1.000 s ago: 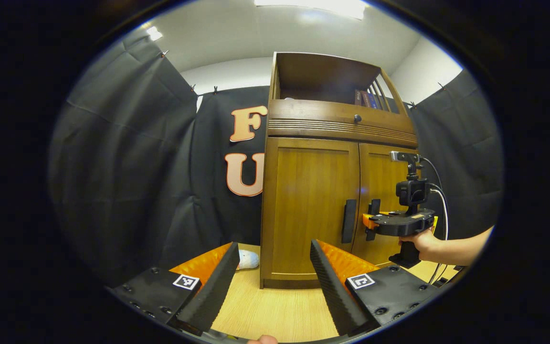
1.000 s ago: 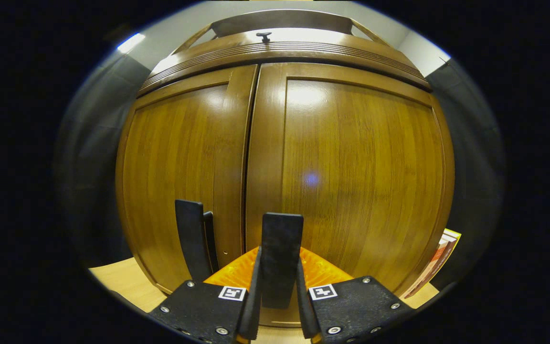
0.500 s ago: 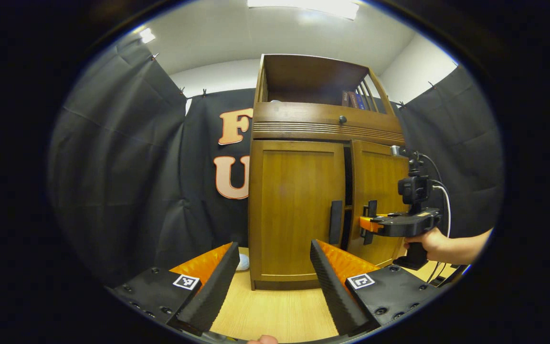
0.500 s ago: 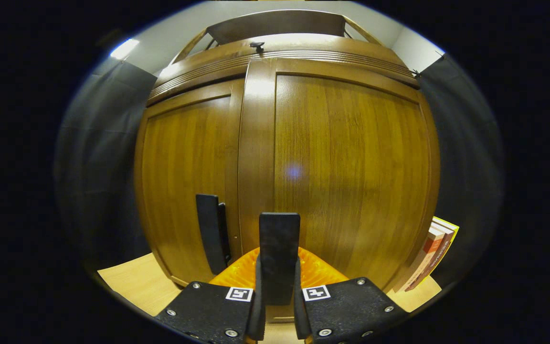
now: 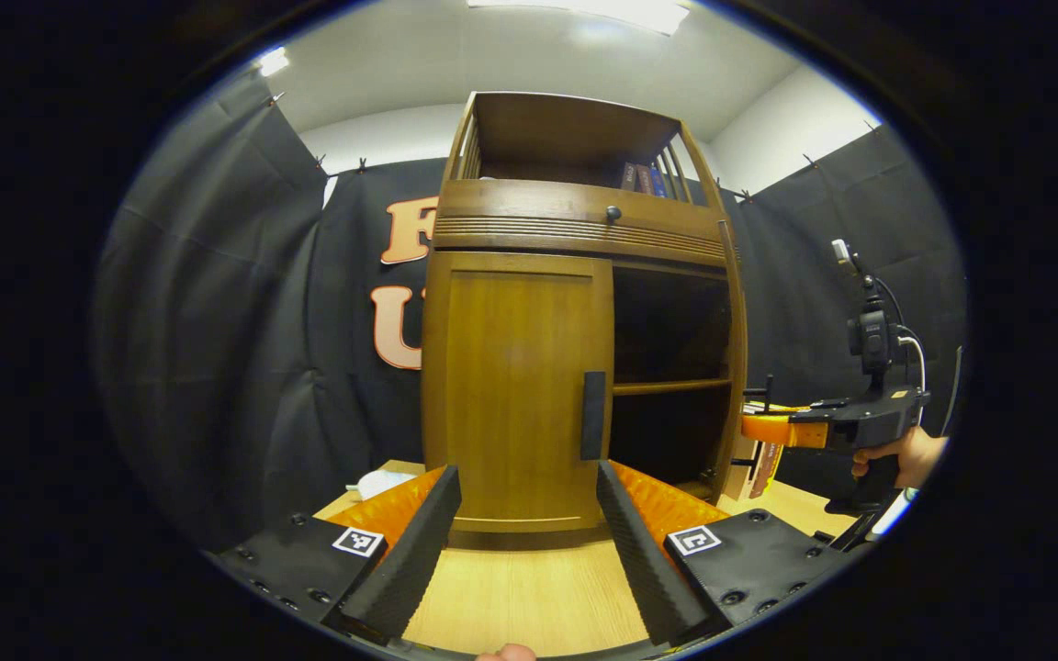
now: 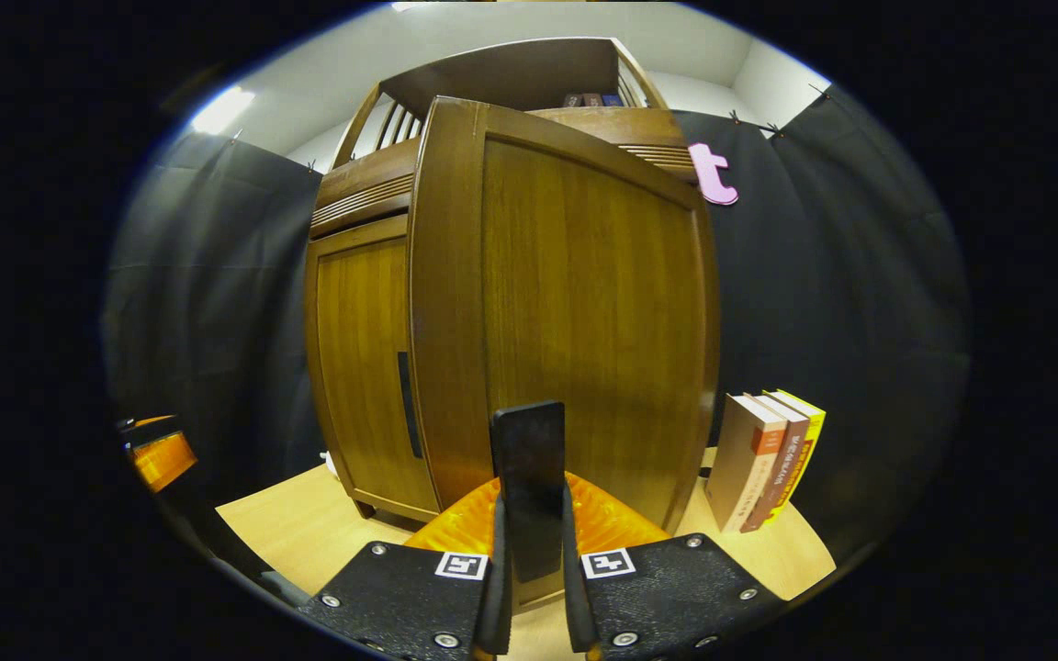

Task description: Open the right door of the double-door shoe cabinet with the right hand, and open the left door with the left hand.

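Right gripper view: right claw (image 6: 530,588) clamps the right door (image 6: 575,312) handle (image 6: 529,487), door now swung wide off the cabinet (image 5: 584,239); left claw (image 5: 522,542) spread, facing the shut left door (image 5: 520,367).

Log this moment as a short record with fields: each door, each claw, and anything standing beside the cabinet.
cabinet: wooden shoe cabinet on a light wood floor
right door: swung wide open, dark inside and a shelf exposed
right claw: shut on the right door's handle; seen from the left gripper view at
left door: closed, handle untouched
left claw: open, in front of the left door, touching nothing
beside cabinet: books standing at its right side
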The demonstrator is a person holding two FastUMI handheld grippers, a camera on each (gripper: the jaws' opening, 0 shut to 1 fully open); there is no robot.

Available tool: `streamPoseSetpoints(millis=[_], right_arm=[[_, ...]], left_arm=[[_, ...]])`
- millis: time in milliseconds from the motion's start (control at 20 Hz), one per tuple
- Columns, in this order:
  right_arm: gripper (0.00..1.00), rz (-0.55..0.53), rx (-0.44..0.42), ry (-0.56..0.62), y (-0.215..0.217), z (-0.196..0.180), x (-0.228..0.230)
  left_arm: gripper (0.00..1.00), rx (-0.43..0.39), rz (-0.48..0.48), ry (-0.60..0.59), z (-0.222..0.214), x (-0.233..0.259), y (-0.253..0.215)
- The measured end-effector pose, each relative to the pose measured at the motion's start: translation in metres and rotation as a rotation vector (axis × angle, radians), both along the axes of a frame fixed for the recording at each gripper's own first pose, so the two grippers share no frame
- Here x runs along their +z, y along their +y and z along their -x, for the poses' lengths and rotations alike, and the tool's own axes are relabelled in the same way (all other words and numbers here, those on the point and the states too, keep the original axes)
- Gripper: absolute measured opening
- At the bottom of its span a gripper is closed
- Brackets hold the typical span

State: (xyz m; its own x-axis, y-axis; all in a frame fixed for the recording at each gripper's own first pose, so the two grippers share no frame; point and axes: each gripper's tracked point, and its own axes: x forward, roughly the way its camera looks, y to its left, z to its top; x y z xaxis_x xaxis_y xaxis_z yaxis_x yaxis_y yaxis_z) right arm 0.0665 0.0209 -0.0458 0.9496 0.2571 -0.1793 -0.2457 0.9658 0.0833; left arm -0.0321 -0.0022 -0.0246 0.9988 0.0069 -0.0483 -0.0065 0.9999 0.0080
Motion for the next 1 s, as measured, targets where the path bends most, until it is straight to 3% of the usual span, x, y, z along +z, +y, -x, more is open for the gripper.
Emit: streamPoseSetpoints(millis=[200, 250, 300, 400, 450, 800, 1000], right_arm=[[0.23, -0.009, -0.053, 0.007, -0.048, 0.022, -0.002], [0.27, -0.015, -0.071, 0.015, -0.059, 0.026, -0.003], [0.19, -0.014, -0.082, 0.018, -0.068, 0.030, -0.003], [0.22, -0.008, -0.105, 0.020, -0.086, 0.032, -0.002], [0.14, -0.005, -0.114, 0.018, -0.095, 0.032, -0.002], [0.03, 0.010, -0.210, 0.014, -0.159, 0.036, -0.002], [0.01, -0.005, -0.193, 0.011, -0.174, 0.035, -0.003]], left_arm=[[0.94, -0.031, 0.011, 0.004, -0.002, -0.004, -0.020], [0.94, -0.037, 0.013, 0.004, -0.003, -0.004, -0.025], [0.97, -0.044, 0.014, 0.007, -0.003, -0.004, -0.030], [0.94, -0.053, 0.011, 0.009, -0.005, -0.006, -0.037], [0.97, -0.054, 0.006, 0.009, -0.006, -0.006, -0.038], [0.94, -0.045, -0.005, 0.020, -0.004, -0.013, -0.044], [0.97, -0.043, -0.013, 0.030, -0.004, -0.017, -0.045]])
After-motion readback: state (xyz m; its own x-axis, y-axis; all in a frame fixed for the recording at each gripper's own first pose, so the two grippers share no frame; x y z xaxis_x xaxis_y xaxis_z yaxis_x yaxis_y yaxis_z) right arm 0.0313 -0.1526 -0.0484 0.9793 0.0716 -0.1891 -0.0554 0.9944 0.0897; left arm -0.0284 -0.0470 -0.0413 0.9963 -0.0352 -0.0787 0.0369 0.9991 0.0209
